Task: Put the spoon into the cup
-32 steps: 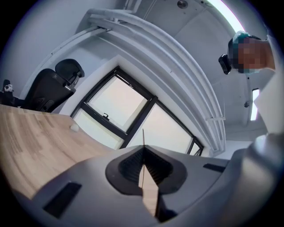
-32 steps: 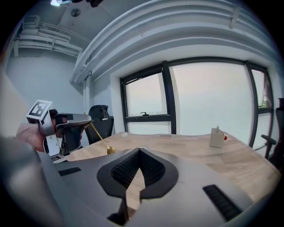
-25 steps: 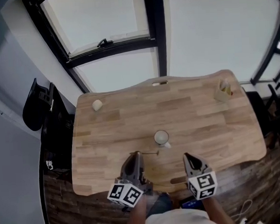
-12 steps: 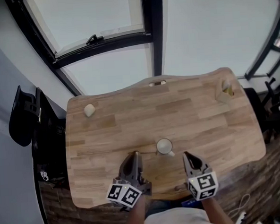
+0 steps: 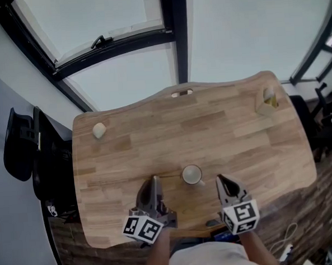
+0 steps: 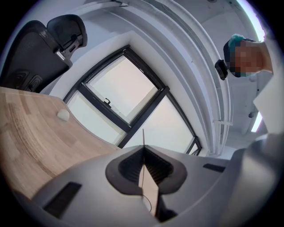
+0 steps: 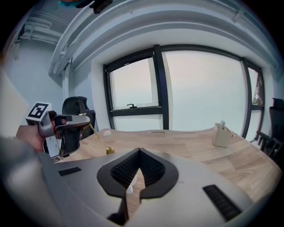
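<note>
— Where is our spoon (image 7: 108, 150)?

— Our left gripper (image 6: 143, 148) has it. The jaws are closed tight on its thin handle, and the bowl end reaches toward the cup (image 5: 192, 174), just beside its left rim.

— How will it handle?

— We judge it light, stiff and slick. So thin a handle could pivot in the grip, so we'd keep the pinch firm. The cup looks easy to tip. Our right gripper (image 7: 139, 150) is closed on nothing, near the cup and over the table (image 5: 239, 136).

No legible text, label, brand or number anywhere
</note>
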`<state>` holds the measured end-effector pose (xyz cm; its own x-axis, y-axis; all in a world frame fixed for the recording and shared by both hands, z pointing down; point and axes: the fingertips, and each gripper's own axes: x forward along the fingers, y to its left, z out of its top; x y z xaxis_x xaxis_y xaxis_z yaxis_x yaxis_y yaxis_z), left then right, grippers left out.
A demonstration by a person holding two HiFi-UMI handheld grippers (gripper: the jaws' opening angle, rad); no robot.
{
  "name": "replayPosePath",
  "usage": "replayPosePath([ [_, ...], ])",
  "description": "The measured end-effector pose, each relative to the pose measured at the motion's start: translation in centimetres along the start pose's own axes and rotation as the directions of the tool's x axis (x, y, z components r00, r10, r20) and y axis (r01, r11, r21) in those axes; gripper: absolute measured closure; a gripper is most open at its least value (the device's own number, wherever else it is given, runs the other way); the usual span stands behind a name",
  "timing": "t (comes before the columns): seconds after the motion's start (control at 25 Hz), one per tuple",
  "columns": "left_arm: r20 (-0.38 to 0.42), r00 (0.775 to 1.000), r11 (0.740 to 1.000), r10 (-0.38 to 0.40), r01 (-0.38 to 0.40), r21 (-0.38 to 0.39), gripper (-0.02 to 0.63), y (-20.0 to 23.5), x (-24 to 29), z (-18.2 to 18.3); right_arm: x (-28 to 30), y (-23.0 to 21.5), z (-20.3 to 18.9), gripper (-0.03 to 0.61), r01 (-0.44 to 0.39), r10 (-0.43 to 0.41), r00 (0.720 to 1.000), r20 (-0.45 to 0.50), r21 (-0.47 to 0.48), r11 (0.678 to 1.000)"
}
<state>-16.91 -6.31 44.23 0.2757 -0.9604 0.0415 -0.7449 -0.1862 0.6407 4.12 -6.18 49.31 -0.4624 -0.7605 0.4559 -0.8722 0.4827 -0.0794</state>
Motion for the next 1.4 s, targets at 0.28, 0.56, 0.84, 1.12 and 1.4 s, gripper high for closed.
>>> replayPosePath([
  [0.28, -0.004, 1.000, 1.000, 0.018, -0.018, -0.004, 0.611, 0.4, 1.2, 0.0, 0.9, -1.2, 0.1, 0.581, 0.000, 0.000, 1.000, -0.008, 0.001, 1.000],
  [0.56, -0.011, 0.999, 0.999, 0.049, -0.049, 0.008, 0.611, 0.9, 1.1, -0.2, 2.0, -0.4, 0.4, 0.581, -0.050, 0.050, 0.998, -0.036, -0.006, 0.999],
  [0.84, -0.024, 0.998, 0.998, 0.055, -0.055, -0.010, 0.611, 1.2, 1.0, -0.7, 2.4, -0.3, 0.4, 0.581, -0.059, 0.059, 0.998, -0.002, -0.014, 0.998],
  [1.12, -0.045, 0.998, 0.998, 0.049, -0.050, -0.025, 0.611, 1.4, 1.1, -1.3, 2.6, -0.5, 0.0, 0.581, -0.053, 0.053, 0.998, -0.031, 0.024, 0.998],
  [1.4, -0.067, 0.996, 0.998, 0.054, -0.056, -0.035, 0.611, 1.9, 0.9, -2.1, 2.8, 0.2, -0.3, 0.581, -0.069, 0.070, 0.996, -0.056, 0.015, 0.998],
])
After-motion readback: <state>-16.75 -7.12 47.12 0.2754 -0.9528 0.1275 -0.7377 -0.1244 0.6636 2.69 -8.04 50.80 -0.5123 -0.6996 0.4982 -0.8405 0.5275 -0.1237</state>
